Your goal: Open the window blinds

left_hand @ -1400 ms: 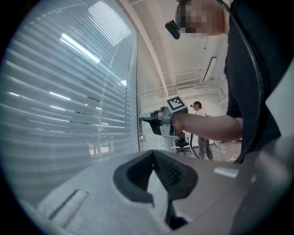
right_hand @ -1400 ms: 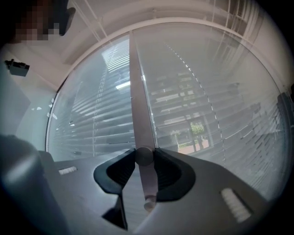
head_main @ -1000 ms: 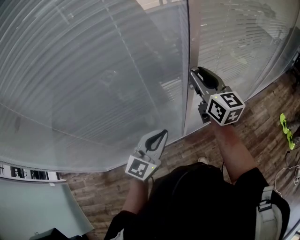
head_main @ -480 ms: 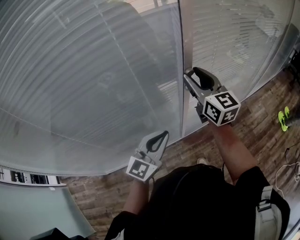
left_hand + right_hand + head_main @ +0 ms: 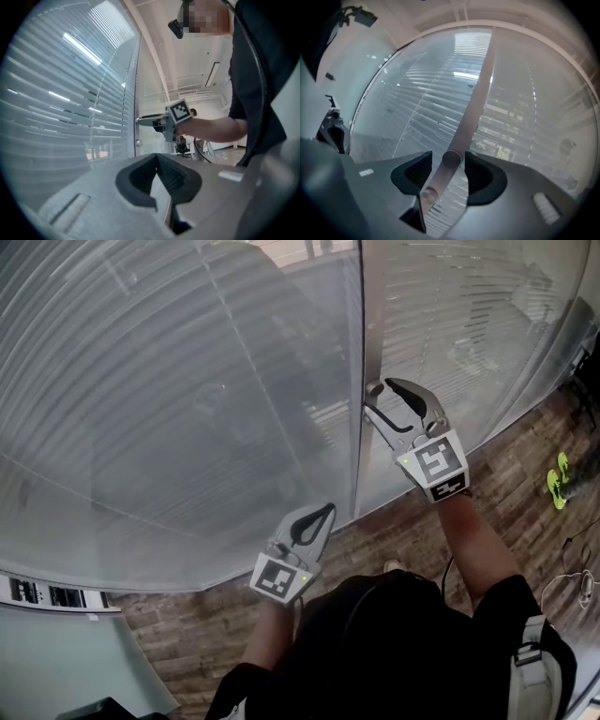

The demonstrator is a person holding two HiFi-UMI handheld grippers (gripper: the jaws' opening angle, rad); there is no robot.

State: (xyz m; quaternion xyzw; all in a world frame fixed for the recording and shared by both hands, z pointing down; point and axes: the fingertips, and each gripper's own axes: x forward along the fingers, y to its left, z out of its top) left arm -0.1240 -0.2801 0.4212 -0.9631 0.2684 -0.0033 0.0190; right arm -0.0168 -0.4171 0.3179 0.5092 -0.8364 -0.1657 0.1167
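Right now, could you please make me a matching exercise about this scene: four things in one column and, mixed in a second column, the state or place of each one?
Column A
1. left claw
2. right claw
3. round knob
4. green object

Column B
a. lies on the wooden floor
b. jaws together, empty
c. jaws apart, gripping nothing
d. on the grey frame bar, between two jaws

Pairs: 1-b, 2-c, 3-d, 4-a.

The right claw's jaws have just been opening. The knob stands between them, not gripped.
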